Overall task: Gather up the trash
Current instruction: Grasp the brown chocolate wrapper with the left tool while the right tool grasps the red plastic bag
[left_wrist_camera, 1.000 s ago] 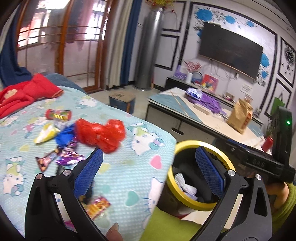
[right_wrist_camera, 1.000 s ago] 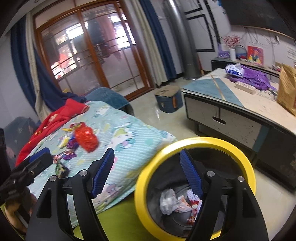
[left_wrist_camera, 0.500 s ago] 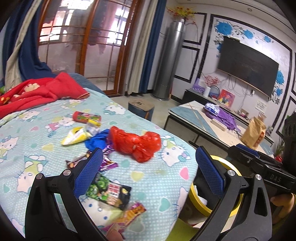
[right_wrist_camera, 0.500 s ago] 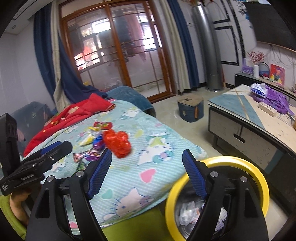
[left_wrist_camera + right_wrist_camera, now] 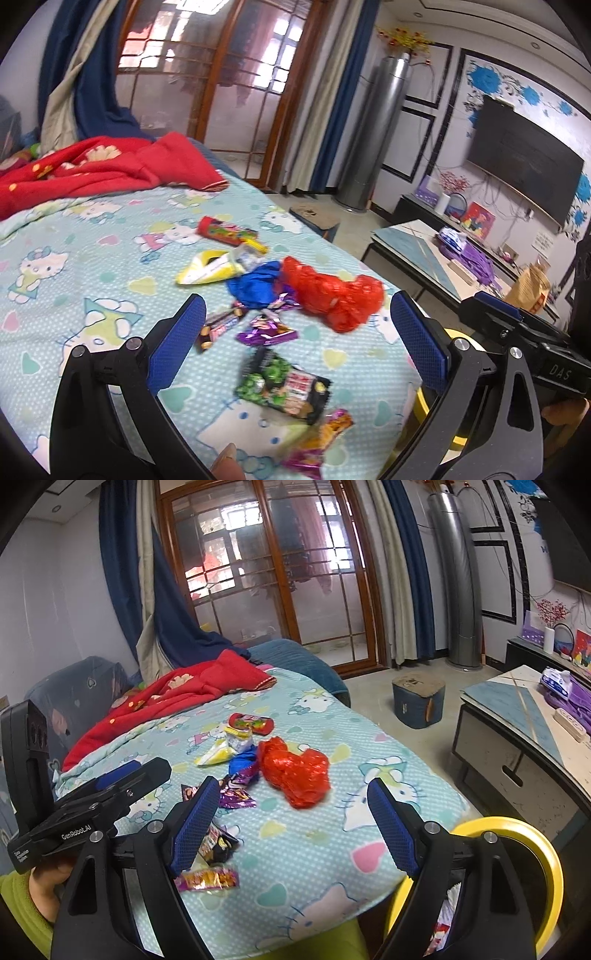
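**Light, crinkly litter on the bedspread, both grippers empty**

The left gripper hangs over the pale blue cartoon-cat bedspread with its blue-padded jaws spread wide and nothing between them. The right gripper is likewise parted and holds nothing.

Nearest, at about 6 o'clock in the left wrist view, lies an orange and pink foil candy wrapper, touching a black and green printed snack packet. Both look thin, flat and slick; I judge an edge pinch safer than pressing down on the face.

Further out, near centre, sits a purple foil wrapper, then a crumpled blue plastic bag touching a crumpled red plastic bag at 1 o'clock. The bags look weightless and soft, so closing on a raised fold should do.

Beyond, at 11 o'clock, are a yellow wedge-shaped packet and a red cylindrical snack tube, probably the stiffest piece.

The yellow-rimmed black waste bin stands just beside the bed edge at 4 o'clock.
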